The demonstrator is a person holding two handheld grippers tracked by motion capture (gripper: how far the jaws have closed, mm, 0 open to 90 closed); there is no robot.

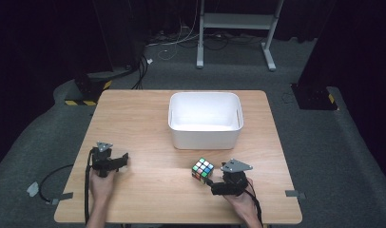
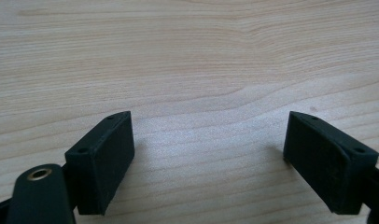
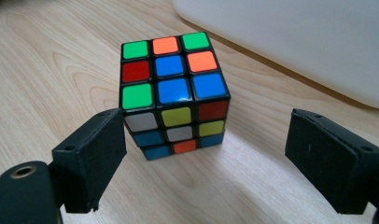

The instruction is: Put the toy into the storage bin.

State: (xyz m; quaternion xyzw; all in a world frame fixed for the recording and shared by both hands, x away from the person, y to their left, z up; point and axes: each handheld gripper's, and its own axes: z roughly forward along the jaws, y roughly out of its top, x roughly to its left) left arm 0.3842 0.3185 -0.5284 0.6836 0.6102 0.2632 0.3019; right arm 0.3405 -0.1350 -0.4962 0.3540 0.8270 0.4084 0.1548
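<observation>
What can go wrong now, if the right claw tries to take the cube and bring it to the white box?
1. The cube stands turned, a corner toward the open right claw, and lies ahead of the pads, not between them. Closing from here could catch its corners and twist it or push it away.
2. The white box stands close behind the cube; a low carry might knock its wall.

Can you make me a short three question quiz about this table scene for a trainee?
1. True or false: the puzzle cube lies inside the white bin.
2. Which claw is nearest the cube: A left claw, B right claw?
3. What is the cube resting on?

Key:
1. False; it sits on the table in front of the bin.
2. B; its jaws stand open, not pressing the cube.
3. The wooden table.
</observation>
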